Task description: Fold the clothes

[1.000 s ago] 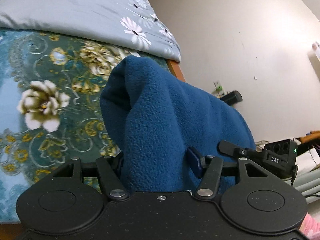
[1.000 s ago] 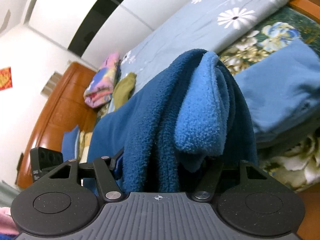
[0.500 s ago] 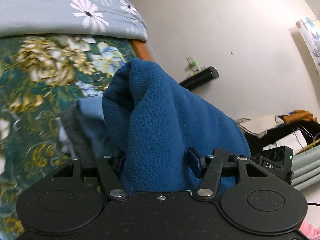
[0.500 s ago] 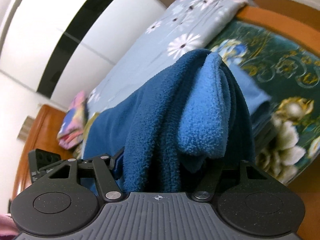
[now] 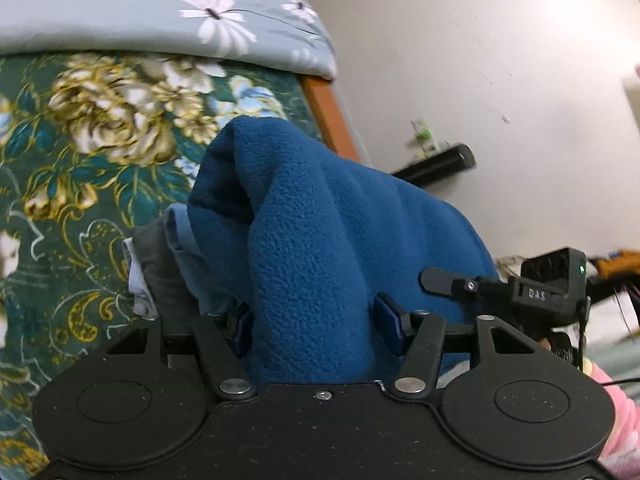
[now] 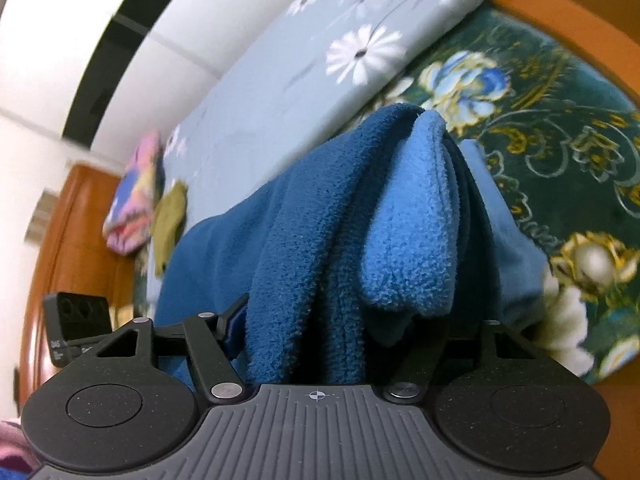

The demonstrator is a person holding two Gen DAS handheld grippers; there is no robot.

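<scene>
While both grippers, left gripper and right gripper, clamp the bunched blue fleece garment above the floral bedspread, folded clothes lie at 9 o'clock, laying down pending.

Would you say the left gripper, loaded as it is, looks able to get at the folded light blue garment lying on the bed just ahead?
Probably not yet. The left gripper is full of bunched dark blue fleece, which drapes forward over the light blue garment and hides most of it; the fleece would have to be set down first.
</scene>
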